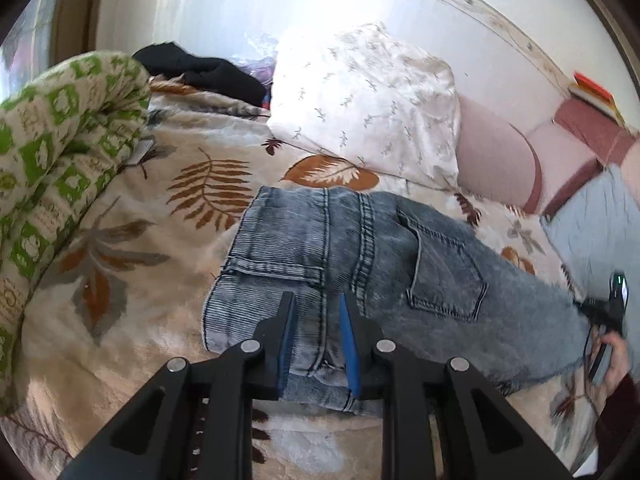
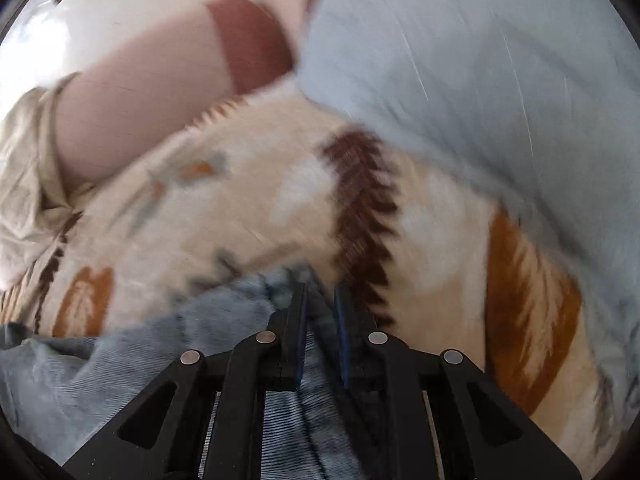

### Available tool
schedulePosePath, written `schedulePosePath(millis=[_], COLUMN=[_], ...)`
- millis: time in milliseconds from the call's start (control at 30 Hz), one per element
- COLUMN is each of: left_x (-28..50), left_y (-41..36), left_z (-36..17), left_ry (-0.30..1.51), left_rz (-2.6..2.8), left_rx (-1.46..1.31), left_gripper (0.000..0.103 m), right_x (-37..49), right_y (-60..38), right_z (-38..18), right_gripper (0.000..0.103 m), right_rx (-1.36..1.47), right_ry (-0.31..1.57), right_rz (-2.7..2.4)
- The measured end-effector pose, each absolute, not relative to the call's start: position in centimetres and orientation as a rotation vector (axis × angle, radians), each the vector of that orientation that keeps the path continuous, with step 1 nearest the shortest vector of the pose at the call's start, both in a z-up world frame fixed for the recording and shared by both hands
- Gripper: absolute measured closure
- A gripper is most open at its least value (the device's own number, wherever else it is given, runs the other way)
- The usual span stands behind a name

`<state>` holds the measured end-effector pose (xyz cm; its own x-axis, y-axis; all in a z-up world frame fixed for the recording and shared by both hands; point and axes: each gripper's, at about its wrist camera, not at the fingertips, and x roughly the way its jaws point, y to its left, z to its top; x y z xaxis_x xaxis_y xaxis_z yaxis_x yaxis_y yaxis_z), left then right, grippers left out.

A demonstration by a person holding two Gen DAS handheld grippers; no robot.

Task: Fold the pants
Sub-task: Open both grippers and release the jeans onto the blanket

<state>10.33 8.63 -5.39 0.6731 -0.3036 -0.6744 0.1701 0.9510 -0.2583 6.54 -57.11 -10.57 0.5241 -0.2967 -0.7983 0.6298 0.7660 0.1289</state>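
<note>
faded denim pants (image 1: 360,248), fleecy matt blanket (image 1: 140,280)

Left gripper (image 1: 316,300) jaws narrowly parted, angled down; right gripper (image 2: 320,292) likewise.

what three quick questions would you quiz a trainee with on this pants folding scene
1. True or false: the jeans lie on a bare wooden table.
2. What colour are the pads on the left gripper's fingers? A red, B blue, C green.
3. In the left wrist view, what is bunched up along the left edge?

Key
1. False: they lie on a leaf-print blanket.
2. B.
3. A green-and-white quilt.
</note>
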Motion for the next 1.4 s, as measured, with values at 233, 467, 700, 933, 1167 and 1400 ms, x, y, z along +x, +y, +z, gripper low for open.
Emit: schedulePosePath(millis=[233,467,700,933,1167,1400], left_x=[10.3,9.6,10.6,10.3,10.1,10.8], left_y=[6.5,1.6,-0.3,-0.2,2.2,4.1], left_z=[-4.6,-4.5,-9.8,-9.2,-6.1,-5.2], left_ry=[0.757,0.721,0.977,0.970,0.864,0.820], left_rz=[-0.305,-0.390,-0.339,-0.340,-0.347,-0.372], left_rx=[-0.171,-0.106,0.059,0.061,-0.054,-0.177], left_gripper=[0.079,0.049,0.048,0.048,0.049,0.050], right_x=[2.5,1.0,-0.9,-3.1,-1.9,2.2], right_y=[-54.3,-45.0,-40.8,-42.2,-41.6,-36.9], right_z=[-5.5,-6.7,-10.3,-10.0,-6.9,-4.7], right_gripper=[0.071,0.071,0.073,0.073,0.069,0.062], right_rx=[0.467,0.356,0.185,0.300,0.381,0.372], right_ry=[0.751,0.874,1.000,1.008,0.896,0.788], right_rz=[-0.512,-0.237,-0.251,-0.236,-0.180,0.019])
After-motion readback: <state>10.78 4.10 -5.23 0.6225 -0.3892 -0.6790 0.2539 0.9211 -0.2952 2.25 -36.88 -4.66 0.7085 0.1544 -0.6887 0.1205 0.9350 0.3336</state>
